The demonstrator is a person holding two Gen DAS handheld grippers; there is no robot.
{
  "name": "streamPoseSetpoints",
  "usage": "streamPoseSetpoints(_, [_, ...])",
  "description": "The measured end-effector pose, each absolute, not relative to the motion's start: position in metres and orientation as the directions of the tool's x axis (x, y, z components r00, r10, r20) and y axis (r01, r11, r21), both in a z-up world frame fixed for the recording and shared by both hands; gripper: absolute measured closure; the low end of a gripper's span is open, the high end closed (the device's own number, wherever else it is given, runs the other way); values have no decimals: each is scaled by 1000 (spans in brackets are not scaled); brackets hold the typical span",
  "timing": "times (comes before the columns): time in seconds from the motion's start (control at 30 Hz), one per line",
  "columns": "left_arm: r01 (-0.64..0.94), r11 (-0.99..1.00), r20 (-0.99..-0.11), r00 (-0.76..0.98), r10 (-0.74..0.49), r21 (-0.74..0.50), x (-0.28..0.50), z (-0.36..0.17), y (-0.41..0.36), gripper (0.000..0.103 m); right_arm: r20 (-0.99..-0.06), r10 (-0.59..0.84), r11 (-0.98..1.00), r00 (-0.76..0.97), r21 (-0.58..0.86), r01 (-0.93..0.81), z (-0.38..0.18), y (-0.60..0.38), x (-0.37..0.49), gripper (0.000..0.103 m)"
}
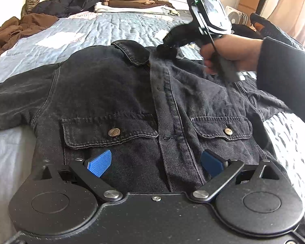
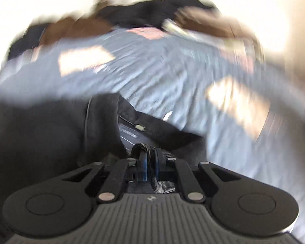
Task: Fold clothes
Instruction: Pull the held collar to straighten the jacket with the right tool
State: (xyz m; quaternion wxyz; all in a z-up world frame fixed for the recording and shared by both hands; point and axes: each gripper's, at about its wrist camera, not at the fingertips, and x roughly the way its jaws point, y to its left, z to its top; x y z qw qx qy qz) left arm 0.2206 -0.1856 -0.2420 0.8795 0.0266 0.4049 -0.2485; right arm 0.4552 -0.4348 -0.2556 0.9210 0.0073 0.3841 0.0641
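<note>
While your right gripper (image 2: 148,167) pinches the black denim jacket (image 1: 116,93) by the collar at one o'clock, your left gripper (image 1: 155,162) gapes empty at six; pull sideways and the spread jacket bunches across the bed (image 1: 87,30).

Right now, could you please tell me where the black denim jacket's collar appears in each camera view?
Left wrist view: the collar lies upper centre, at the far end of the black denim jacket, left of the right hand-held gripper.
Right wrist view: low centre, a fold of collar pinched between the gripper's pads.
Shared landmark: the pale blue quilt.
</note>
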Motion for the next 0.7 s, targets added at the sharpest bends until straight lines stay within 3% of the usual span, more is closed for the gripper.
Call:
streamPoseSetpoints(0.13, [457, 876, -725, 551, -414, -153, 220, -242, -185, 7, -728, 213, 947, 652, 319, 47, -284, -451, 467, 93])
streamPoseSetpoints(0.3, [454, 877, -725, 550, -414, -157, 222, -241, -185, 7, -739, 239, 935, 630, 351, 57, -291, -455, 465, 91])
streamPoseSetpoints(0.33, [454, 877, -726, 550, -413, -156, 222, -242, -185, 7, -742, 250, 935, 622, 352, 45, -286, -456, 463, 84])
streamPoseSetpoints(0.43, [458, 876, -725, 550, -415, -154, 222, -241, -185, 7, -718, 285, 932, 635, 363, -7, -263, -457, 452, 47])
streamPoseSetpoints(0.53, [462, 874, -724, 550, -416, -151, 220, -241, -186, 7, -687, 323, 922, 651, 385, -51, -247, -457, 442, 43])
streamPoseSetpoints(0.7, [464, 872, -719, 552, -422, -155, 220, -240, -185, 7, -719, 336, 907, 608, 421, -2, -259, -464, 440, 43])
